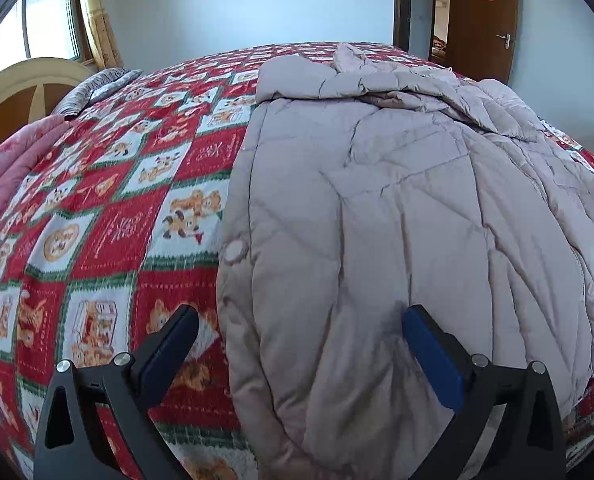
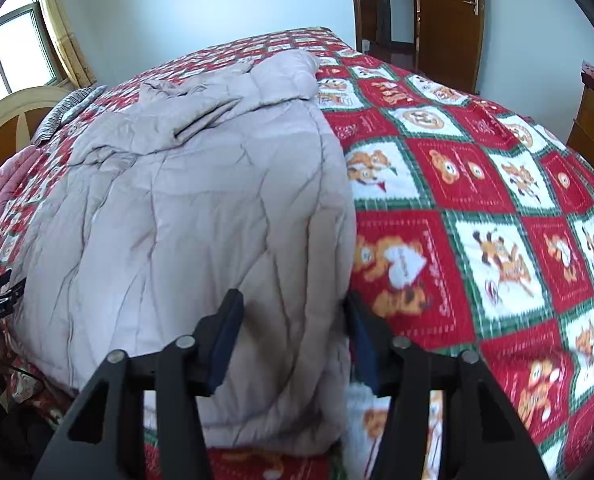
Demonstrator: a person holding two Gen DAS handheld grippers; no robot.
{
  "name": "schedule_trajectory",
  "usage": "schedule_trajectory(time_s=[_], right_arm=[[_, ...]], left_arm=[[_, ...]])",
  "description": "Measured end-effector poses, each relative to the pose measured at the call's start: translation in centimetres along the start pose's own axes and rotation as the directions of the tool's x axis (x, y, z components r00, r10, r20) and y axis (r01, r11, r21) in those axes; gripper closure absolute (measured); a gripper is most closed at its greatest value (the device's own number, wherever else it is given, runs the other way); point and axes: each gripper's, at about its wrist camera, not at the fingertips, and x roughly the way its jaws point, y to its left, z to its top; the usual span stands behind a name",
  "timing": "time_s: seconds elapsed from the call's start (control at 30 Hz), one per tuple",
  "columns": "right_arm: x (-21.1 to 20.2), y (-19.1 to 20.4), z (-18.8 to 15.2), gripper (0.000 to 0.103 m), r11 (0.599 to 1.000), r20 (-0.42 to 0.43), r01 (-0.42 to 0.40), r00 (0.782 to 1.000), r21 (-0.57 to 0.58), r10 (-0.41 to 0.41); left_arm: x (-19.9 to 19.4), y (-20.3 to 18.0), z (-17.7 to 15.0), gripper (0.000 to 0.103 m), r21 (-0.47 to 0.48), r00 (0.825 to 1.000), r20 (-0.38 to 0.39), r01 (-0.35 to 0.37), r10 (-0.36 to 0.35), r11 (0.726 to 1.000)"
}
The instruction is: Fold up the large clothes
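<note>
A large beige quilted coat (image 1: 397,208) lies lengthwise on the bed, its sleeves and hood bunched at the far end. My left gripper (image 1: 301,320) is open over the coat's near left edge, one finger over the bedspread, the other over the coat. In the right wrist view the coat (image 2: 201,208) fills the left half. My right gripper (image 2: 293,308) is open around the coat's near right corner, one finger on top of the fabric, the other beside its right edge.
The bed has a red, white and green bear-print bedspread (image 2: 477,200). A pink folded quilt (image 1: 13,168) and a striped pillow (image 1: 97,88) lie at the left by the headboard. A wooden door (image 1: 485,16) and a wooden cabinet (image 2: 593,120) stand at the right.
</note>
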Motion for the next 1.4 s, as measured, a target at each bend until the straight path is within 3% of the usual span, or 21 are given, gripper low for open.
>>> schedule_trajectory(time_s=[0.13, 0.27, 0.3, 0.37, 0.4, 0.43, 0.5, 0.67, 0.77, 1.03, 1.1, 1.3, 1.4], right_arm=[[-1.1, 0.5, -1.9, 0.057, 1.000, -0.013, -0.015, 1.000, -0.018, 0.015], [0.0, 0.5, -3.3, 0.075, 0.999, -0.067, -0.053, 0.996, 0.004, 0.053], [0.5, 0.4, -3.7, 0.081, 0.998, -0.074, -0.062, 0.995, 0.012, 0.063], [0.4, 0.3, -4.0, 0.088, 0.998, -0.053, -0.062, 0.997, 0.017, 0.063], [0.2, 0.1, -3.9, 0.090, 0.996, -0.048, -0.084, 0.995, 0.038, 0.086], [-0.1, -0.1, -3.9, 0.091, 0.993, -0.037, -0.104, 0.994, 0.057, 0.106], [-0.8, -0.2, -3.9, 0.092, 0.990, -0.010, -0.122, 0.992, 0.068, 0.123], [-4.3, 0.0, -3.4, 0.093, 0.975, 0.102, -0.207, 0.975, 0.080, 0.198], [-7.3, -0.1, -2.6, 0.094, 0.963, 0.180, -0.259, 0.954, 0.079, 0.242], [-15.0, -0.7, -0.2, 0.094, 0.915, 0.397, -0.398, 0.853, 0.072, 0.340], [-14.8, -0.9, 0.9, 0.094, 0.916, 0.413, -0.394, 0.849, 0.079, 0.329], [-10.1, 0.2, 6.6, 0.095, 0.928, 0.436, -0.360, 0.854, 0.102, 0.283], [-7.6, 1.5, 10.6, 0.095, 0.941, 0.443, -0.322, 0.863, 0.108, 0.244]], left_arm=[[-0.4, 0.4, -1.4, 0.001, -0.017, 1.000, -0.011, 0.027, -0.027, 0.999], [0.3, 0.4, -1.8, 0.002, -0.055, 0.995, -0.034, 0.089, -0.091, 0.994], [0.2, 0.3, -1.8, 0.009, -0.053, 0.995, -0.027, 0.099, -0.101, 0.994], [-0.3, -0.4, -1.9, 0.037, -0.012, 0.993, -0.005, 0.115, -0.115, 0.993], [-0.8, -0.8, -1.8, 0.063, 0.014, 0.992, 0.008, 0.128, -0.128, 0.992], [-1.4, -1.1, -1.7, 0.078, 0.041, 0.991, 0.026, 0.128, -0.130, 0.991], [-2.7, -1.5, -1.6, 0.087, 0.097, 0.993, 0.072, 0.087, -0.094, 0.991], [-7.3, -0.8, 0.1, 0.091, 0.131, 0.978, 0.183, 0.077, -0.100, 0.988], [-11.0, -0.1, 1.5, 0.092, 0.136, 0.959, 0.252, 0.097, -0.130, 0.986], [-20.1, 1.5, 4.0, 0.093, 0.167, 0.890, 0.402, 0.160, -0.215, 0.973], [-19.4, 1.5, 4.8, 0.092, 0.189, 0.891, 0.412, 0.121, -0.191, 0.974], [-12.3, 0.0, 9.1, 0.085, 0.212, 0.899, 0.435, -0.057, -0.042, 0.976], [-9.0, -0.6, 12.3, 0.084, 0.198, 0.906, 0.423, -0.062, -0.028, 0.978]])
